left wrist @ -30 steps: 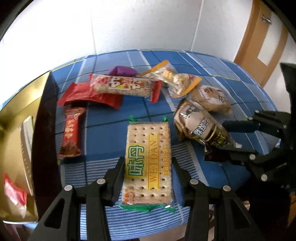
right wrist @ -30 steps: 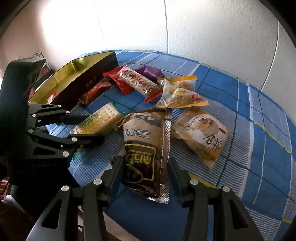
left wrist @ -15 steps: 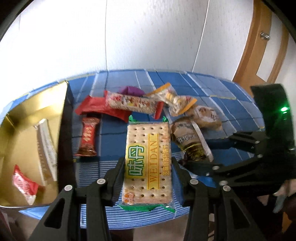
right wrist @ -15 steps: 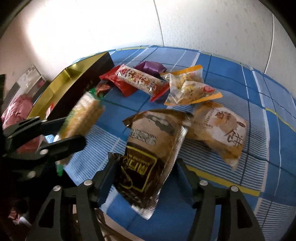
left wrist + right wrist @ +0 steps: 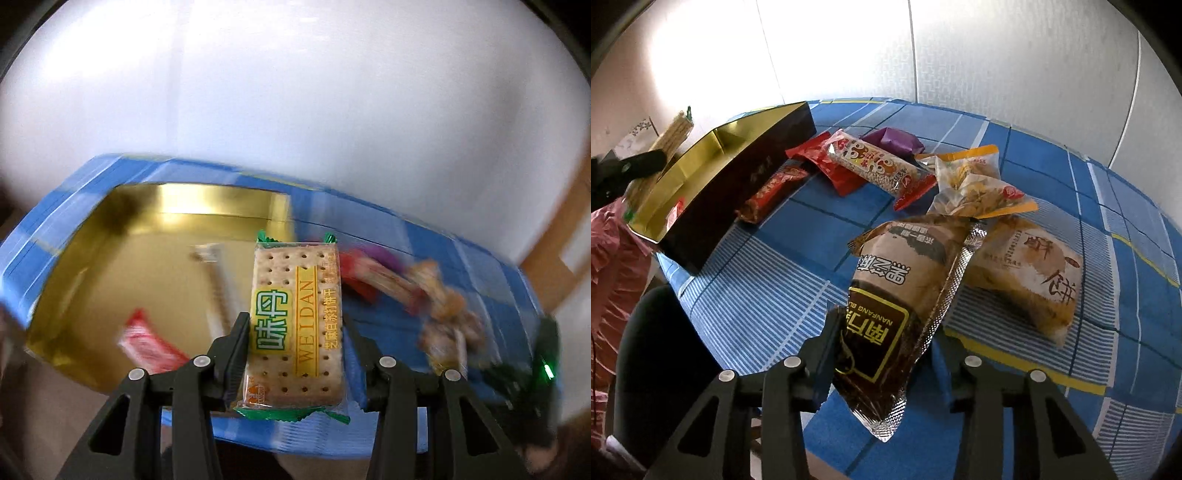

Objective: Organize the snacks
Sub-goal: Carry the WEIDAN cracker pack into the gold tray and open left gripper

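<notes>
- Left wrist view: the left claw (image 5: 293, 347) grips the cracker pack (image 5: 295, 325) by its long edges, both pads pressed against the wrapper. A second ago this pack lay flat on the blue checked table (image 5: 373, 225); now it is clear of the cloth and swung toward the gold-lined box (image 5: 207, 199), which has moved from the far left edge of the view to just ahead and left of the claw. The picture is smeared, so the claw looks to be mid-swing.
- Inside the box, ahead-left of the claw, lie a red sachet (image 5: 147, 343) and a pale long bar (image 5: 218, 288). The loose snacks are a blurred streak off to the right.
- My reading: the lift is finished and the carry nearly so; what remains is to bring the pack over the open floor of the box and let go.
- Right wrist view: the right claw (image 5: 886, 347) holds the brown sesame pouch (image 5: 905, 291), pinched at its lower end. It lay flat a second ago and now tilts up off the table (image 5: 768, 295).
- Ahead of this claw sit the tan pastry bag (image 5: 1030, 273), orange-edged bags (image 5: 975, 184), a red-ended bar (image 5: 875, 166), and a purple packet (image 5: 894, 140); the box (image 5: 746, 173) stands far ahead-left, with the left claw (image 5: 639, 166) and its crackers above it.
- The pouch looks next in line for the box.
</notes>
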Available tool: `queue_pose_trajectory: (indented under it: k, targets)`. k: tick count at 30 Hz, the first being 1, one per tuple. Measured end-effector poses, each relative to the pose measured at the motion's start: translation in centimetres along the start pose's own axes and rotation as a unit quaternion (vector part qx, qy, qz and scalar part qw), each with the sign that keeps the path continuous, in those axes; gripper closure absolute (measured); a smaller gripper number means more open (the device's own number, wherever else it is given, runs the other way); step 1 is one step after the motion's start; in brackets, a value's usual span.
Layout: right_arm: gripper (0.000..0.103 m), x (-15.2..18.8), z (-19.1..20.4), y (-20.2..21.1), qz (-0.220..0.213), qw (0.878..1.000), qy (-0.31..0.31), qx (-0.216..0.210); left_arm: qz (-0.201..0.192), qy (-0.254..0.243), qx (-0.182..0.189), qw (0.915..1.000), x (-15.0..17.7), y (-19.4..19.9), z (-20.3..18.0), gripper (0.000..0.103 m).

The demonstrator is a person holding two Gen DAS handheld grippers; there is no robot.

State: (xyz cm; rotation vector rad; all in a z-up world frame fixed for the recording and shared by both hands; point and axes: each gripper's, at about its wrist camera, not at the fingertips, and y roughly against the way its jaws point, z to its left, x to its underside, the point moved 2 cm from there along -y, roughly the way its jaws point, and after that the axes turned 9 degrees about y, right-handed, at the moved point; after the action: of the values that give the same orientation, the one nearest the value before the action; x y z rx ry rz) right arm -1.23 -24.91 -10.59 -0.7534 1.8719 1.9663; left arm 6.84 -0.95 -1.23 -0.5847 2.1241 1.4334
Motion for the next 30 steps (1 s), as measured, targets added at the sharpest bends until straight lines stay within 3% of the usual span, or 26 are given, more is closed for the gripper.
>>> queue_pose_trajectory:
  k: [5, 16, 22, 30]
  targets:
    - [0.058, 0.1, 0.3, 0.1, -0.008, 1.000, 0.007, 0.004, 0.010, 0.065, -0.030, 0.9974, -3.0, -2.2, 3.0, 0.056]
    - [0.058, 0.4, 0.3, 0.2, -0.021, 1.000, 0.017, 0.004, 0.033, 0.054, -0.053, 0.9966, -7.7, -9.6, 1.8, 0.055]
    - [0.058, 0.4, 0.3, 0.3, -0.023, 1.000, 0.018, 0.004, 0.020, 0.050, -0.076, 0.9956, -6.9, -9.4, 1.7, 0.055]
    - [0.058, 0.5, 0.4, 0.2, -0.025, 0.999, 0.018, 0.010, -0.007, 0.013, -0.127, 0.9918, -2.5, -5.5, 1.5, 0.055]
